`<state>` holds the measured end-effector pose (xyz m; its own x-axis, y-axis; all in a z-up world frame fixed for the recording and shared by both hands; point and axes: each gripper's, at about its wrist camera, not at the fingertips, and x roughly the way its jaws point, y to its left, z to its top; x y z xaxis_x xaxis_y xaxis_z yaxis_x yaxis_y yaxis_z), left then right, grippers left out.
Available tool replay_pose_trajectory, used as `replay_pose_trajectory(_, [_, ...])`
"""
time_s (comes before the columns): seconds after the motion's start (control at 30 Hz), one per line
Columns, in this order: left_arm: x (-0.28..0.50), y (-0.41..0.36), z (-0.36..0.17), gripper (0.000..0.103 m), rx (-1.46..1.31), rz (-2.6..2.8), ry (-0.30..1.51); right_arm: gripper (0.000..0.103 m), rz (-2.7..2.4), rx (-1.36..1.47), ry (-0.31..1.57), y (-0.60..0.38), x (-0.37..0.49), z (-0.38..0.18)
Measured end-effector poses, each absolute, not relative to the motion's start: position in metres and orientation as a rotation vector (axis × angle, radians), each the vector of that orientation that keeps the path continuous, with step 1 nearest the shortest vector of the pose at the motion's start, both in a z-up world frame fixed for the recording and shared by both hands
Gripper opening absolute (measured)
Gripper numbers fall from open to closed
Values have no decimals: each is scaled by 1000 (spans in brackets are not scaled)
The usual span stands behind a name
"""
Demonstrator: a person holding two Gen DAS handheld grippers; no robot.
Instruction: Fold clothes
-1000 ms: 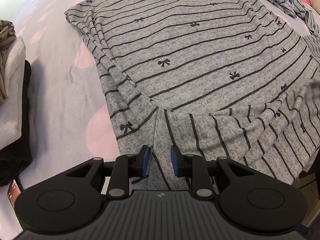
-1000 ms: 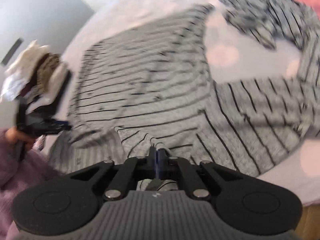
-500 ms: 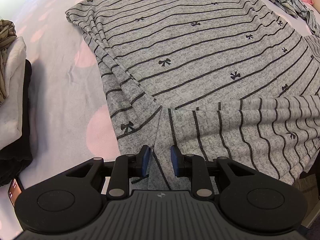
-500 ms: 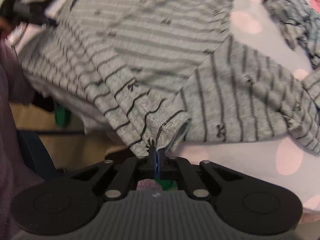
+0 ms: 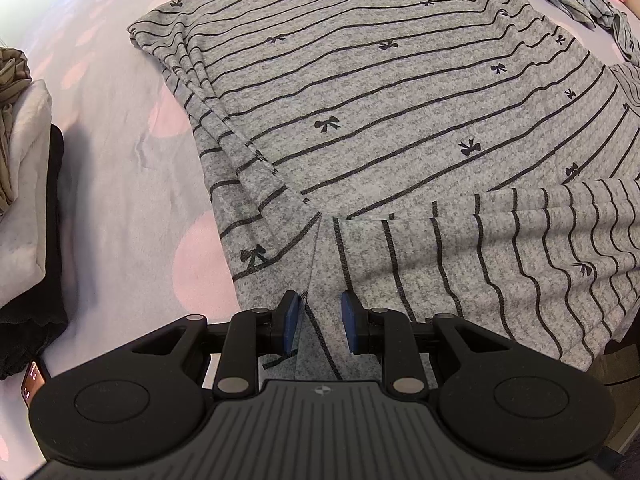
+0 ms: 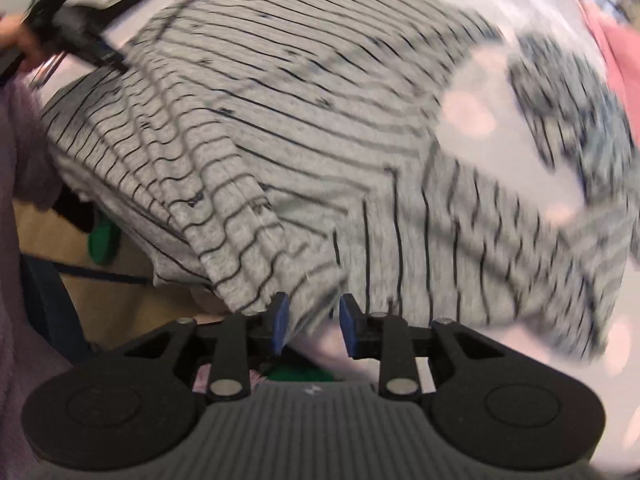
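while the grey knit top [image 5: 360, 92] lies spread flat on the bed sheet [image 5: 120, 208], the left gripper [image 5: 320, 316] hangs over its near hem, blue pads apart with fabric between, not pinching. top is a heathered, fuzzy knit with thin black stripes and small black bow prints; a sleeve is folded across the near edge, stripes running crosswise. sheet is soft, pale with pink dots. right gripper [image 6: 312, 320] has just been opening, pads parted, sleeve edge [image 6: 304, 292] slack at them, not clamped. folded stack [image 5: 24, 160] at left: white fleece, olive ribbed cloth, black layer. no readable writing or labels.
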<state>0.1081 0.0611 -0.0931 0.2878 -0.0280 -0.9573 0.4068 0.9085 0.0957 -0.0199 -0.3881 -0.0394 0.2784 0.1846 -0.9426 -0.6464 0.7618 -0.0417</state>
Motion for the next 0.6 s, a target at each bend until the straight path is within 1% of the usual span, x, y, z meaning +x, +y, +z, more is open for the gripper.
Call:
replay_pose_trajectory(0.1, [110,63,-94,22,349,-297,1251,35,663,-647,1122,-371,-16,-42])
replay_pose_trajectory(0.2, [111,66,-96,22,344,-299,1248,36,723,-759,1143,-358,-11,-54])
replay_pose_trajectory(0.23, [111,68,-96,22,340,-301,1247,33,737,-779,1156,-355,-8,-58])
replay_pose_trajectory(0.27, [112,70,-95,22,336,-304,1244,32,746,-793,1170,-353,-6,-62])
replay_pose_trajectory(0.3, [112,71,-93,22,329,-309,1242,18,752,-798,1186,-351,-5,-66])
replay_pose_trajectory(0.33, [112,74,-90,22,314,-318,1240,13,755,-795,1187,-351,-4,-66])
replay_pose_trajectory(0.43, [116,88,-77,22,246,-336,1224,12,758,-778,1173,-352,-4,-62])
replay_pose_trajectory(0.6, [136,115,-61,22,50,-318,1201,12,742,-727,1137,-354,-11,-46])
